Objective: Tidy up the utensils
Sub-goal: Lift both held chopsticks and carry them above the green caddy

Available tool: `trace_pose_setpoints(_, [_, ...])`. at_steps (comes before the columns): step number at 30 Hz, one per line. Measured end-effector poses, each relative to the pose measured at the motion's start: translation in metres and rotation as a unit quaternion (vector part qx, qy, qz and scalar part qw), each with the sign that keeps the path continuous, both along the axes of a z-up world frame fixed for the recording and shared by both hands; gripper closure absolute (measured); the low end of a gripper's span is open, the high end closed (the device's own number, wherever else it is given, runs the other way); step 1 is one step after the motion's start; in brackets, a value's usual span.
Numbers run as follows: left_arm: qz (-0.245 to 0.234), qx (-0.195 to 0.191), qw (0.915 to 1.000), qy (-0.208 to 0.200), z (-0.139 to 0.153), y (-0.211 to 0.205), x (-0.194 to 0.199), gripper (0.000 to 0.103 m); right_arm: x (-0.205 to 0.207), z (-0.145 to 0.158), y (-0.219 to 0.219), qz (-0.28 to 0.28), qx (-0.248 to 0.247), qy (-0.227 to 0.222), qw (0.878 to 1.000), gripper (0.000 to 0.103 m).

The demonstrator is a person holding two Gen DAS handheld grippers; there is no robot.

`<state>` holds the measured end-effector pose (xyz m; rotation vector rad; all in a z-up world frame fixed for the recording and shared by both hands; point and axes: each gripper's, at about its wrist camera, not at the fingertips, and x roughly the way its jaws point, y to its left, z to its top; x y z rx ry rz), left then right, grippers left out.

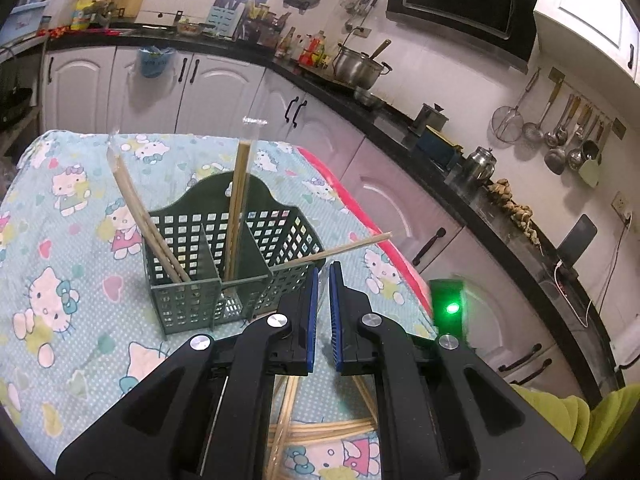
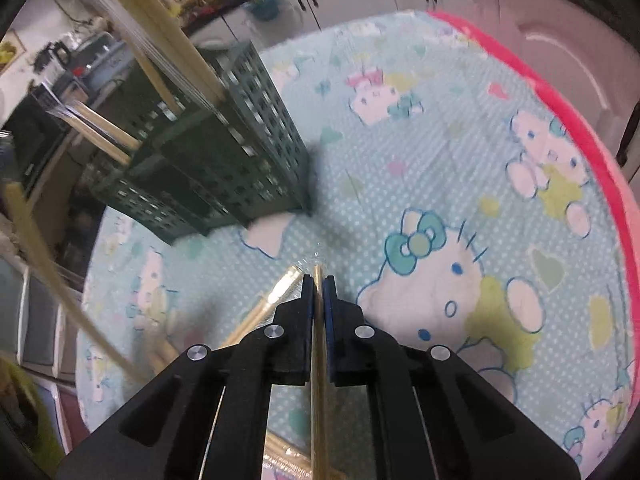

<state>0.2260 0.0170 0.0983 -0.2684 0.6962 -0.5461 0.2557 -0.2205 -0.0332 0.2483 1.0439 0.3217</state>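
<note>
1. My left gripper (image 1: pixel 324 276) points down at a slant over the table; its blue pads (image 1: pixel 313 312) stand almost together with only a thin slit between them.
2. A bare chopstick (image 1: pixel 340 250) runs from the slit area up and to the right over the caddy's rim. Its near end is hidden behind the left finger, so I cannot tell if the pads pinch it.
3. My right gripper (image 2: pixel 319 280) is fully closed on a wrapped chopstick pair (image 2: pixel 318 360). The pair runs lengthwise between the pads, its tip showing just past them, with clear wrapper beyond.
4. The caddy (image 1: pixel 192 300) is green, perforated and split by dividers into compartments. It stands upright on the cloth (image 1: pixel 80 240), just ahead of the left gripper.
5. In the caddy's left compartment one wrapped pair (image 1: pixel 136 208) leans to the left. In the middle compartment another wrapped pair (image 1: pixel 240 200) stands nearly upright.
6. More wrapped pairs (image 1: pixel 320 430) lie loose on the cloth under the left gripper, crossing one another.
7. In the right wrist view the caddy (image 2: pixel 240 140) sits up and left of the gripper, well apart from it. Another wrapped pair (image 2: pixel 272 300) lies on the cloth just left of the fingers.
8. The cloth (image 2: pixel 460 160) is pale blue with cartoon cats and has a pink edge (image 2: pixel 592 132).
9. A counter (image 1: pixel 400 120) with a pot (image 1: pixel 356 64) curves behind the table.
</note>
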Motion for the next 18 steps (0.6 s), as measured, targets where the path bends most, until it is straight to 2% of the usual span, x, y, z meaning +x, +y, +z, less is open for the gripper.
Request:
trace_pose_setpoints(6, [0.000, -0.002, 0.9999, -0.012, 0.010, 0.000, -0.001, 0.100, -0.014, 0.043, 0.004, 0.020, 0.027, -0.062, 0.997, 0.098])
trace_pose_setpoints(13, [0.001, 0.000, 0.9996, -0.029, 0.025, -0.001, -0.003, 0.103, -0.026, 0.090, 0.016, 0.051, 0.046, -0.129, 0.989, 0.098])
trace_pose_setpoints(18, [-0.001, -0.001, 0.9992, -0.041, 0.035, 0.000, -0.003, 0.103, -0.025, 0.114, 0.021, 0.070, 0.070, -0.155, 0.983, 0.098])
